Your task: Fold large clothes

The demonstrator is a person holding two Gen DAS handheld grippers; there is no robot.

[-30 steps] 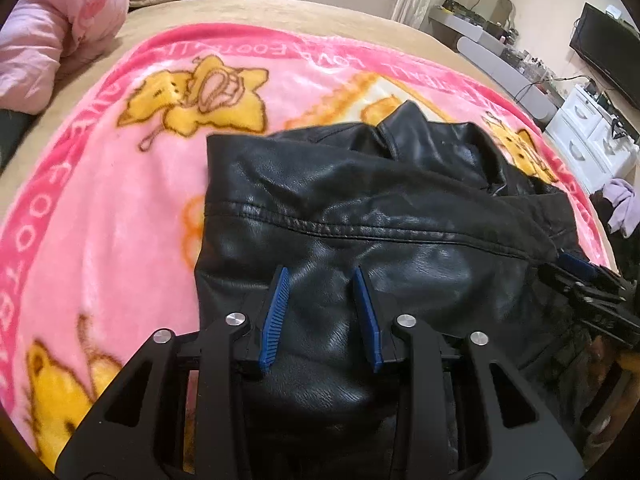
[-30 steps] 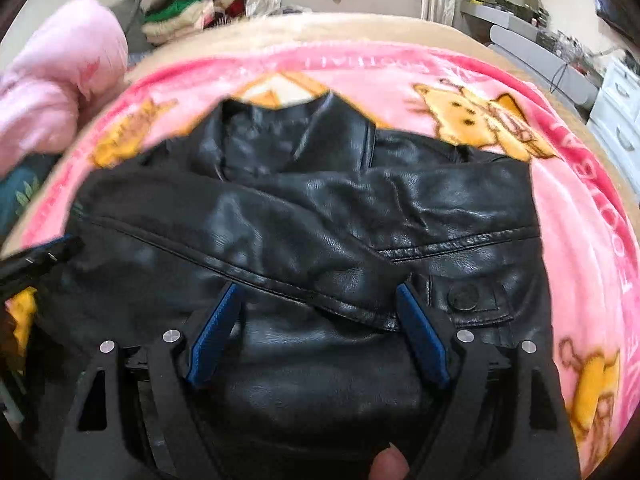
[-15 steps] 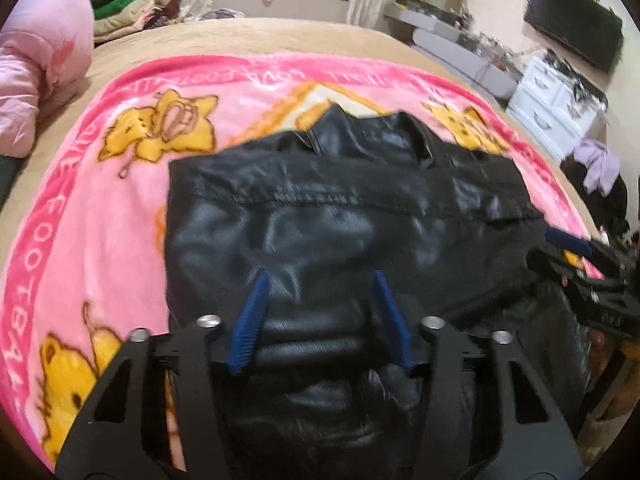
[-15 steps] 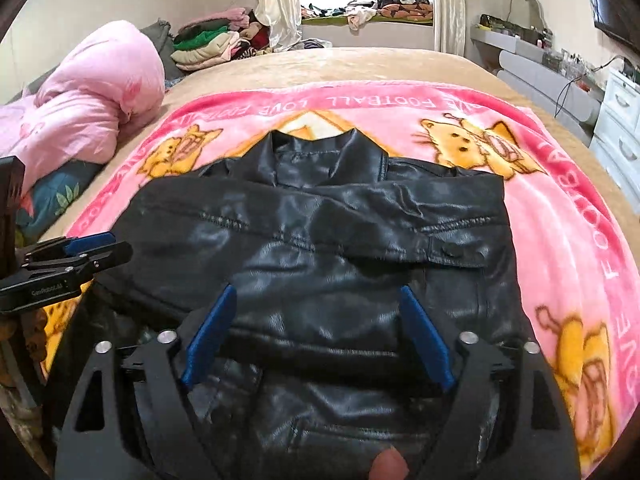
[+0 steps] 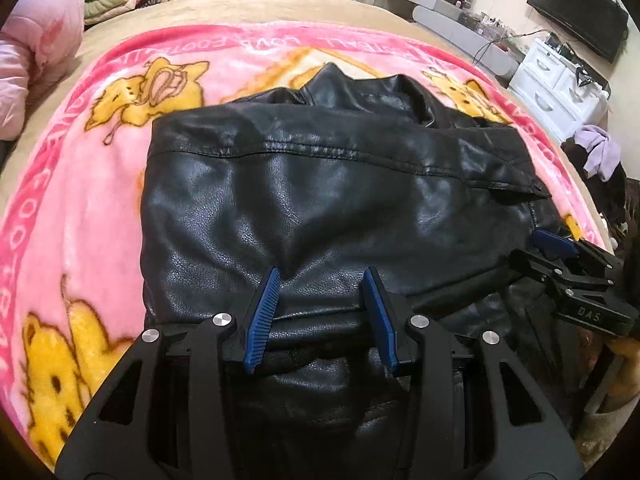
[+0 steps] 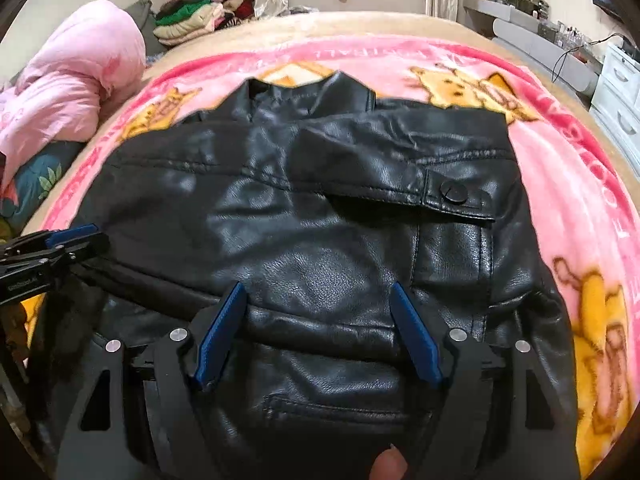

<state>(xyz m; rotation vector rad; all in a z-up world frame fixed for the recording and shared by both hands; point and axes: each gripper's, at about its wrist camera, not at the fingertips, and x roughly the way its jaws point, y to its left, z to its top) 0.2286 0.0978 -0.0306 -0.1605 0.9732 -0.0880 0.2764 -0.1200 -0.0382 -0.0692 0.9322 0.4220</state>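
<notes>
A black leather jacket [image 5: 328, 200] lies on a pink cartoon blanket [image 5: 80, 184], collar at the far side, both sleeves folded across its body. It also shows in the right wrist view [image 6: 320, 240], with a buttoned cuff [image 6: 452, 192] lying across the chest. My left gripper [image 5: 324, 276] is open and empty just above the jacket's lower left part. My right gripper [image 6: 318, 292] is open wide and empty above the lower right part. Each gripper shows at the side of the other's view: the right one [image 5: 560, 256] and the left one [image 6: 60, 244].
The blanket [image 6: 560, 128] covers a tan bed. A pink duvet [image 6: 68, 92] and piled clothes [image 6: 192, 20] lie at the far left. White drawers [image 5: 560, 80] and a TV [image 5: 576, 20] stand to the right of the bed.
Both grippers moved back toward the jacket's hem and then down closer to it. The left gripper opened a little wider. The jacket has not moved.
</notes>
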